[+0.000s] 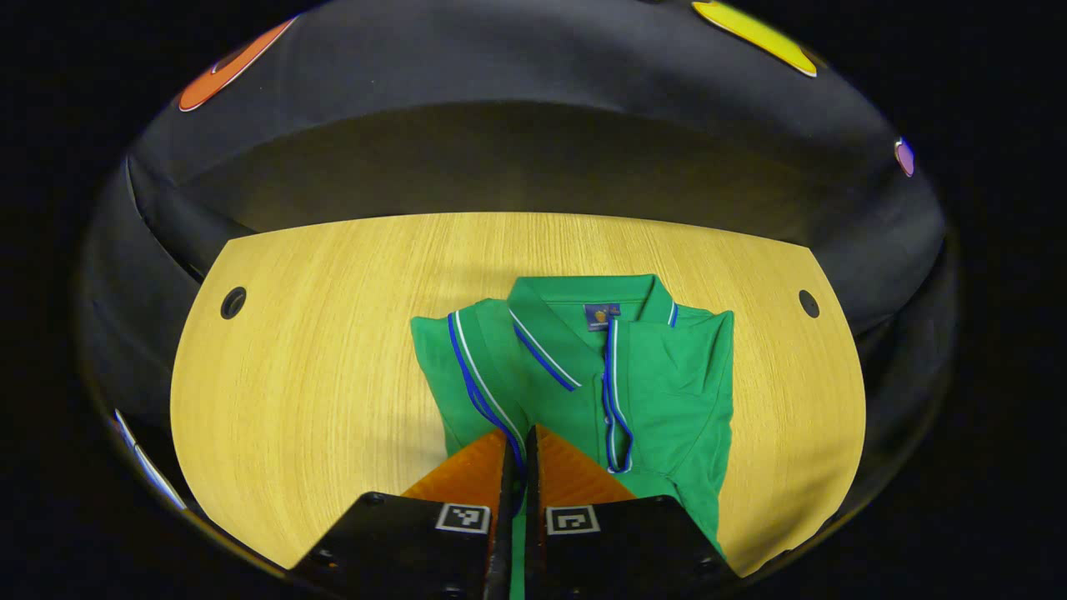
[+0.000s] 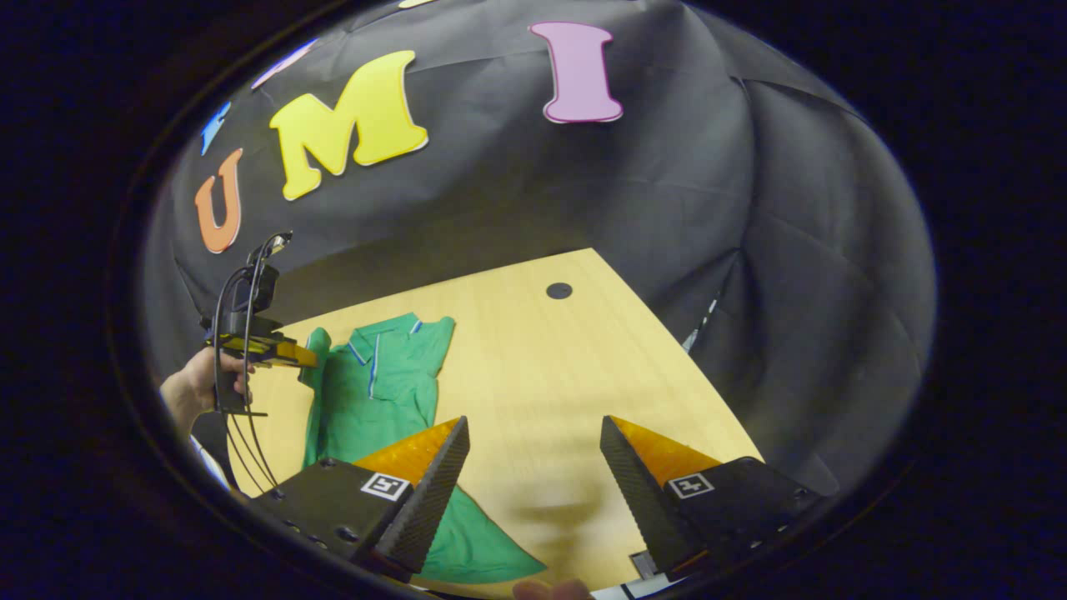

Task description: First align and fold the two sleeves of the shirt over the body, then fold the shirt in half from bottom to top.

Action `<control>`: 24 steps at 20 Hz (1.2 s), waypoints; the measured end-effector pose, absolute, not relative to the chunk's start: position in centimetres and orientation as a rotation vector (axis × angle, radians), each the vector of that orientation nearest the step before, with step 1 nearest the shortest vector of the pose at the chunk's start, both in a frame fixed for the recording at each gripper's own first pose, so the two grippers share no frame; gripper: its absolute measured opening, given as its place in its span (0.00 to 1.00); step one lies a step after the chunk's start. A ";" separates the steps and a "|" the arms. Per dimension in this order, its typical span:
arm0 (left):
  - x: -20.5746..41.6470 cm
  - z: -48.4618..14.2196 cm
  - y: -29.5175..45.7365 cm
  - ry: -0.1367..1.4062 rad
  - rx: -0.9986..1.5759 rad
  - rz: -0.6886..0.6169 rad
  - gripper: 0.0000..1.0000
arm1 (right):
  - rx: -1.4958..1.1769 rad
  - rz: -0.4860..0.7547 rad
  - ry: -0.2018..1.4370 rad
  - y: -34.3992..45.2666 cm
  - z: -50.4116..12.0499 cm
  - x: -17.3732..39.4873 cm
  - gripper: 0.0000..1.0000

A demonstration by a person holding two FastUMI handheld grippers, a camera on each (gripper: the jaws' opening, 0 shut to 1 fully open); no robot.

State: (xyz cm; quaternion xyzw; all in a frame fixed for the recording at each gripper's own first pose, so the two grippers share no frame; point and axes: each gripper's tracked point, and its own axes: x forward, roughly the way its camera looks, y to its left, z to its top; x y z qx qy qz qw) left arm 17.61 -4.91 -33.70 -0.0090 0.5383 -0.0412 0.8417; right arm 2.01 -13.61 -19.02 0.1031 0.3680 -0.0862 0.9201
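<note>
1. Left gripper view sits low and close over the shirt (image 1: pixel 583 375), looking straight across the desk (image 1: pixel 317 350) toward the wall.
2. Right gripper view hangs back higher, angled across the desk's right side.
3. Both catch the shirt and desk.

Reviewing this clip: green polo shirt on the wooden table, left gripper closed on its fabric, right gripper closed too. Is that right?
Not quite. In the right gripper view, the right gripper is open, fingers spread over the wooden table. The left gripper is shut on the green polo shirt.
</note>
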 end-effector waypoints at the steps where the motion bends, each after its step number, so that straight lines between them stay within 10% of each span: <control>1: 17.3 -33.8 -5.5 1.143 -0.023 -0.091 0.15 | 0.215 -0.186 0.753 -14.2 -19.0 1.8 0.96; 3: 16.8 -33.1 -6.7 1.141 -0.054 -0.112 0.21 | 0.218 -0.193 0.747 -14.6 -19.1 1.8 0.93; 9: 14.4 -32.1 -5.6 1.104 -0.084 -0.078 0.90 | 0.179 -0.114 0.731 -12.6 -18.7 2.5 0.96; 24: -5.0 -28.9 5.3 0.988 -0.014 -0.021 1.00 | -0.057 0.146 0.860 -6.9 -24.5 -3.4 0.96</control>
